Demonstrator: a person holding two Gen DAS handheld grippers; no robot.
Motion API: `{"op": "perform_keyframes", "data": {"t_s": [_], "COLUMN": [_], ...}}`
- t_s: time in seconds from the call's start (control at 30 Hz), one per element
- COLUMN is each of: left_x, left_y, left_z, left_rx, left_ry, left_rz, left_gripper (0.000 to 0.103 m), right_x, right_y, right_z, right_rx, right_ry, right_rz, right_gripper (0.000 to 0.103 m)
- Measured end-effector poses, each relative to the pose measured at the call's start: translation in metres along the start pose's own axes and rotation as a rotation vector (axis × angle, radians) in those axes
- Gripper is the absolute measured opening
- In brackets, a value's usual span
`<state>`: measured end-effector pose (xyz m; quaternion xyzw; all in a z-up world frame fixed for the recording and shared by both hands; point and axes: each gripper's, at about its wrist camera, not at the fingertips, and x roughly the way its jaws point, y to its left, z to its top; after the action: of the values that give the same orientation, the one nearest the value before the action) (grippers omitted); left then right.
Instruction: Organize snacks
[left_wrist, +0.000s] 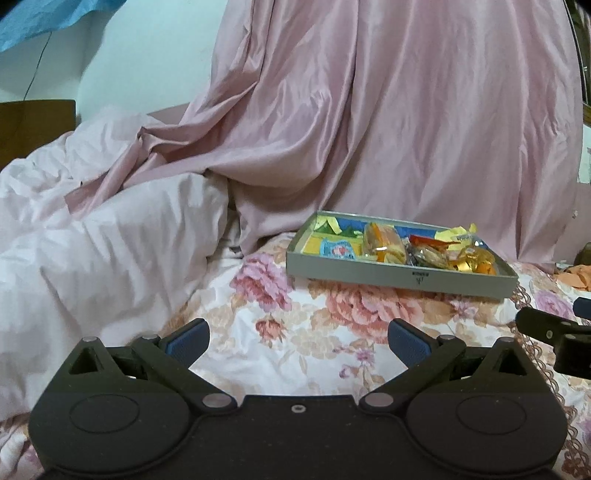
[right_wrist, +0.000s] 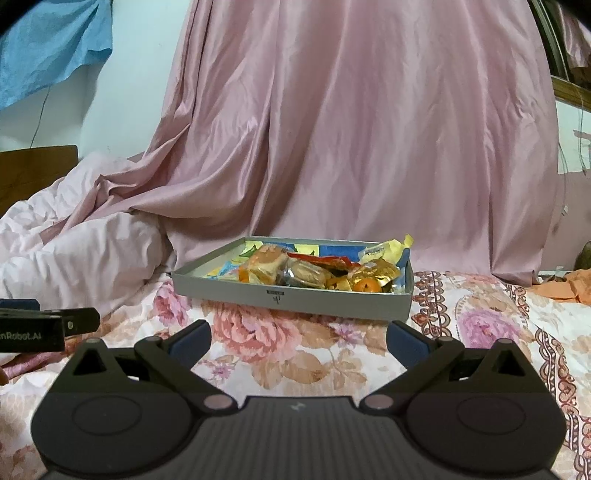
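Left tool (left_wrist: 298, 341): released. Both blue-padded fingers (left_wrist: 186, 341) stand wide apart with nothing between them, above the floral bedspread (left_wrist: 314, 332) of the bed. The right tool's body enters the left wrist view at the 3 o'clock edge.

Right tool (right_wrist: 298, 341): released. Its jaws stand equally wide and carry nothing, with the floral cover showing in the gap. In the right wrist view, the left tool's black housing enters at 9 o'clock and bears partly legible white lettering.

Snack tray (left_wrist: 402, 275): a shallow grey rectangular box lying flat on the bedspread, apart from both tools. In the left wrist view it sits at about 1 o'clock from the tool; in the right wrist view (right_wrist: 295, 297) it sits at 12 o'clock, just beyond the fingertips.

Tray contents:
- Wrapped snacks (left_wrist: 424, 251) are heaped inside, mostly toward the tray's 3 o'clock half as seen from the left wrist.
- A clear-wrapped pastry (right_wrist: 264, 269) lies near the centre.
- Gold foil packets (right_wrist: 373, 277) lie at its 3 o'clock side.
- A yellow wrapper (right_wrist: 391, 245) overhangs the far right rim.

Surroundings: a pink curtain (left_wrist: 369, 110) hangs down behind the tray at 12 o'clock. A rumpled pale quilt (left_wrist: 92, 251) is bunched at 9 o'clock.
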<state>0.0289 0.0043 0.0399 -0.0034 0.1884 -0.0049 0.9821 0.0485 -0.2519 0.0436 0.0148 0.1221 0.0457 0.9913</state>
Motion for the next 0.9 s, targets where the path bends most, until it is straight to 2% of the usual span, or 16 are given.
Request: {"op": "perform_keyframes", "data": {"t_s": [0.3,0.63,0.9], "left_x": [-0.005,-0.006,0.004], "left_y": [-0.002,0.000,-0.001], "left_z": [-0.008,-0.015,-0.017], "left_rx": [0.020,0.000,0.012], "left_ry": [0.023,0.055,0.112], "left_rz": [-0.019,-0.021,-0.024], "left_gripper": [0.102,0.102,0.102], "right_x": [-0.006,-0.009,-0.004], "right_y": [0.001,0.004,0.002], "right_z": [-0.006,-0.017,-0.022], "right_rx": [-0.001,-0.003,0.012], "right_ry": [0.021,0.072,0.103], "right_rz": [-0.008,-0.009,-0.014], "right_gripper": [0.103,0.103,0.103]}}
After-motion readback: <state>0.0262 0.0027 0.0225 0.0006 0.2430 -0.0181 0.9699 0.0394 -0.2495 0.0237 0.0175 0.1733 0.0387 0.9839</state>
